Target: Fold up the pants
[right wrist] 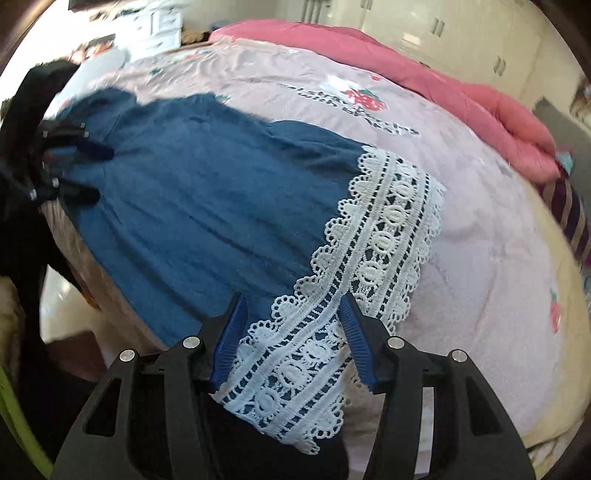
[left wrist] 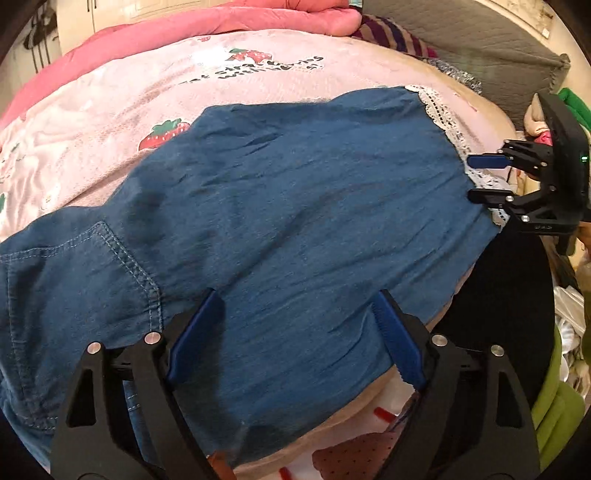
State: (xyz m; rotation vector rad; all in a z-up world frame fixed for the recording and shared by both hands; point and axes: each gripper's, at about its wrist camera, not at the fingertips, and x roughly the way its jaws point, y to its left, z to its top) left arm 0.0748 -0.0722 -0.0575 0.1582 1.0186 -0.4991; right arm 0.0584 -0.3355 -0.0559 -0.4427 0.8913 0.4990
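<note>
Blue denim pants [left wrist: 288,206] with a white lace hem [right wrist: 373,258] lie spread on a pink strawberry-print bed cover [left wrist: 110,110]. My left gripper [left wrist: 295,299] is open, its jaws over the middle of the pant leg near the front edge of the bed. A stitched pocket [left wrist: 122,266] lies to its left. My right gripper [right wrist: 291,299] is open over the lace hem at the leg end; it also shows in the left wrist view [left wrist: 471,177]. The left gripper shows in the right wrist view [right wrist: 99,173], at the far end of the pants.
A rolled pink quilt [right wrist: 424,85] lies along the far side of the bed. A grey pillow [left wrist: 498,55] and striped cloth [left wrist: 391,33] lie at the head. Green cloth [left wrist: 557,406] and other laundry sit beside the bed. White cupboards [right wrist: 443,29] stand behind.
</note>
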